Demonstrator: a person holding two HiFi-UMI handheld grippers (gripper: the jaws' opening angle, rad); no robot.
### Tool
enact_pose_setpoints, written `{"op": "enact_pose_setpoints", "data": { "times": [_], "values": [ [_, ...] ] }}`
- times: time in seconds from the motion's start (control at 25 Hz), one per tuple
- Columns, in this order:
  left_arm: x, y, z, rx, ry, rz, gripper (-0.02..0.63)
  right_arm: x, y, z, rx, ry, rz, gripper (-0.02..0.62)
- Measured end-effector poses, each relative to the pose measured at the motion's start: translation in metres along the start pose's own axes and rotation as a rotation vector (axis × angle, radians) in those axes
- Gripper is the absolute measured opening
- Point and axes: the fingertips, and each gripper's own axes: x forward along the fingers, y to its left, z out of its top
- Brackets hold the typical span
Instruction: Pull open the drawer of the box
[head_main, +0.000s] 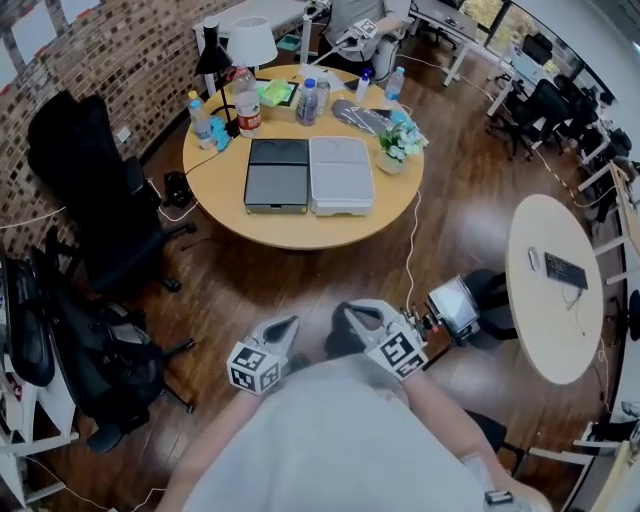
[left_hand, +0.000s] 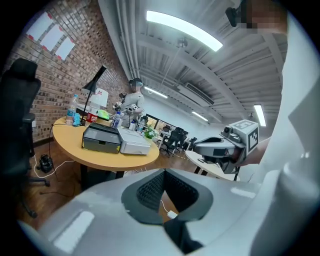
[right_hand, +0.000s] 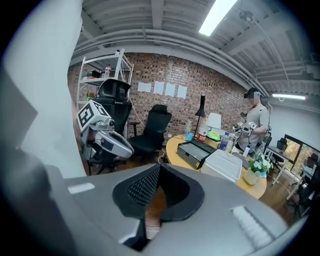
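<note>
Dark-grey box (head_main: 277, 172) waits well ahead; left gripper (head_main: 284, 328) and right gripper (head_main: 358, 314) are closed, empty. Best open one before reaching its drawer front (head_main: 275, 207).

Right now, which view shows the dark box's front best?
Left gripper view: the dark box faces it, front unobstructed. The head view shows mostly its top; the right gripper view sees it obliquely.

No text readable — bottle labels (head_main: 248, 120) too small.
</note>
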Motion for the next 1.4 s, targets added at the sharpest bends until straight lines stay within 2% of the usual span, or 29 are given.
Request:
{"op": "enact_pose_setpoints", "data": {
  "times": [0.12, 0.32, 0.52, 0.72, 0.84, 0.96, 1.2, 1.4],
  "values": [
    [-0.001, 0.014, -0.011, -0.059, 0.002, 0.035, 0.005, 0.009, 0.002, -0.016, 0.021, 0.021, 0.029, 0.006],
    [0.014, 0.038, -0.003, -0.062, 0.015, 0.078, 0.005, 0.032, -0.019, -0.023, 0.058, -0.02, 0.055, 0.006],
    [0.058, 0.051, 0.019, -0.039, 0.034, 0.066, 0.005, 0.047, -0.055, -0.031, 0.064, -0.011, 0.068, 0.006],
    [0.109, 0.064, 0.05, -0.014, 0.046, 0.046, 0.005, 0.056, -0.104, -0.029, 0.087, -0.033, 0.046, 0.006],
    [0.135, 0.066, 0.065, 0.01, 0.06, 0.033, 0.005, 0.059, -0.129, -0.039, 0.101, -0.001, 0.037, 0.006],
    [0.158, 0.071, 0.074, 0.028, 0.072, 0.032, 0.005, 0.064, -0.155, -0.043, 0.127, -0.037, 0.031, 0.006],
    [0.187, 0.087, 0.081, 0.013, 0.097, 0.052, 0.005, 0.078, -0.192, -0.052, 0.135, -0.026, 0.028, 0.006],
    [0.207, 0.091, 0.069, -0.029, 0.138, 0.058, 0.006, 0.082, -0.211, -0.068, 0.172, 0.004, 0.024, 0.006]
  ]
}}
